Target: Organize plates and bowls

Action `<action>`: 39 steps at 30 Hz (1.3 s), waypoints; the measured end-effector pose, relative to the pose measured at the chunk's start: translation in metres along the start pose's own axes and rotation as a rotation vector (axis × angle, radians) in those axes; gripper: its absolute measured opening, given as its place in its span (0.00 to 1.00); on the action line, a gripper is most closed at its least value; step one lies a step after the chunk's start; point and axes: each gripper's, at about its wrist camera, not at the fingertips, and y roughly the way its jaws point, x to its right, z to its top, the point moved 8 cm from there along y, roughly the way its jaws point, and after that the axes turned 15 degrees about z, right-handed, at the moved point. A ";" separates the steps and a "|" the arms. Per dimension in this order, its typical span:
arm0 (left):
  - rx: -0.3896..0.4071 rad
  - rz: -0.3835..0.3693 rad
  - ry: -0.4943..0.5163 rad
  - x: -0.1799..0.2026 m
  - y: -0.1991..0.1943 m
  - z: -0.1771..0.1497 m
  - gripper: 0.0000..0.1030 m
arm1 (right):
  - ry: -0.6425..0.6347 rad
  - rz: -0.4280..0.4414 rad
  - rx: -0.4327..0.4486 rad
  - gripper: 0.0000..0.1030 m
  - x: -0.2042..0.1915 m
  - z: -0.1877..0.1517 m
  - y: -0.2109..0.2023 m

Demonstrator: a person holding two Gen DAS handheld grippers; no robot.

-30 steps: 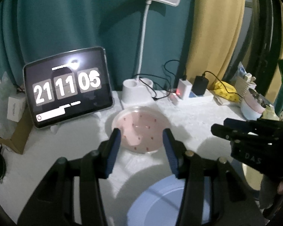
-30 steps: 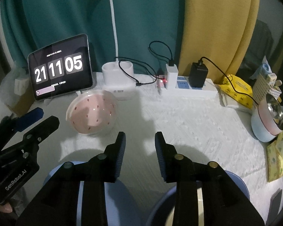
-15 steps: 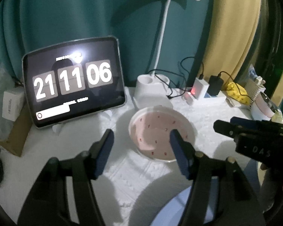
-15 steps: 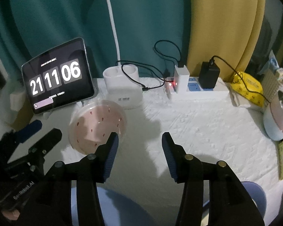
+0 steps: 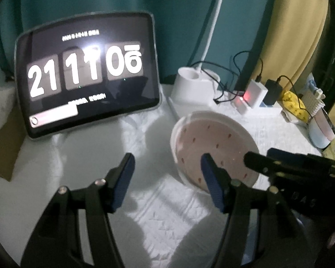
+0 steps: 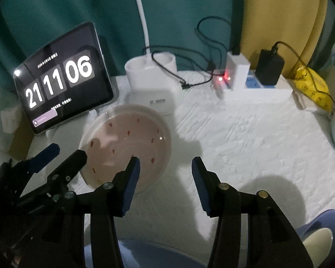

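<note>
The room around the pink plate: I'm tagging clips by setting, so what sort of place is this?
Probably a home desk or bedside table, not a kitchen: a tablet showing a clock, a desk lamp base, a loaded power strip, and curtains behind.

A dim home room, likely a bedroom or study corner, is shown. Teal curtains (image 6: 62,6) and a yellow curtain (image 6: 277,11) hang behind a tabletop (image 6: 245,138) covered by a white textured cloth. On it are seen a tablet (image 5: 89,71) displaying a flip clock, a white desk lamp base (image 6: 150,82), a power strip (image 6: 254,89) with chargers plugged in, yellow snack packets (image 6: 312,87) and a pink plate (image 6: 125,147).
</note>
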 end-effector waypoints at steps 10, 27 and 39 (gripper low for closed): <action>-0.029 -0.008 0.010 0.003 0.019 -0.006 0.60 | 0.018 -0.047 -0.021 0.49 0.008 -0.007 0.028; -0.065 -0.027 0.066 0.018 0.039 -0.020 0.33 | 0.048 0.020 -0.018 0.35 0.010 -0.011 0.042; -0.034 -0.038 0.085 0.020 0.030 -0.017 0.18 | -0.003 0.013 -0.017 0.16 -0.007 -0.015 0.042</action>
